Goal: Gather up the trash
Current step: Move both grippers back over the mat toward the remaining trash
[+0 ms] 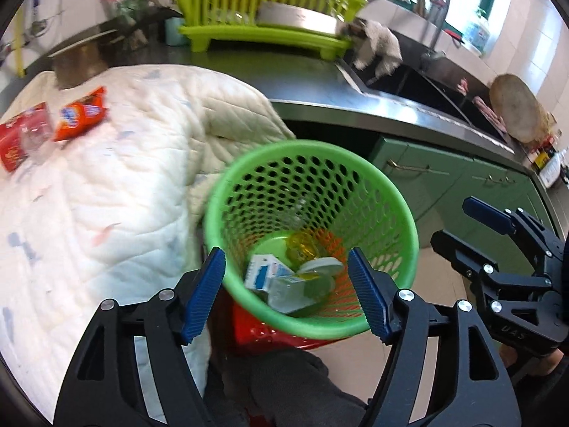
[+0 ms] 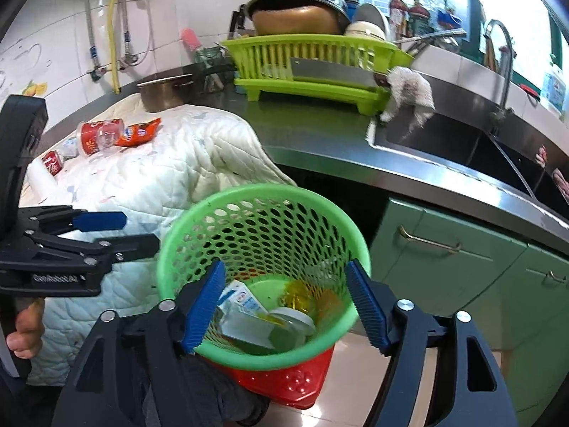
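Observation:
A green mesh basket (image 1: 313, 149) stands on a red stool (image 2: 284, 380) beside the counter. It holds a white-and-blue carton (image 1: 263, 272), a yellow piece (image 1: 302, 245) and a white lid (image 1: 320, 267). My left gripper (image 1: 286, 254) hangs over the basket mouth, open, with nothing between its pads. My right gripper (image 2: 284, 267) hovers over the same basket (image 2: 263, 190), open and holding nothing. On the white quilt (image 2: 160, 178) lie an orange wrapper (image 2: 140, 133), a red cup (image 2: 89, 138), a clear cup (image 2: 106, 138) and a red can (image 2: 53, 163).
A steel countertop (image 1: 320, 85) carries a lime dish rack (image 1: 263, 10) and a metal pot (image 1: 78, 60). A sink (image 2: 444, 149) with a cloth (image 2: 409, 96) on its edge lies to the right. Green cabinets (image 2: 444, 267) stand below it.

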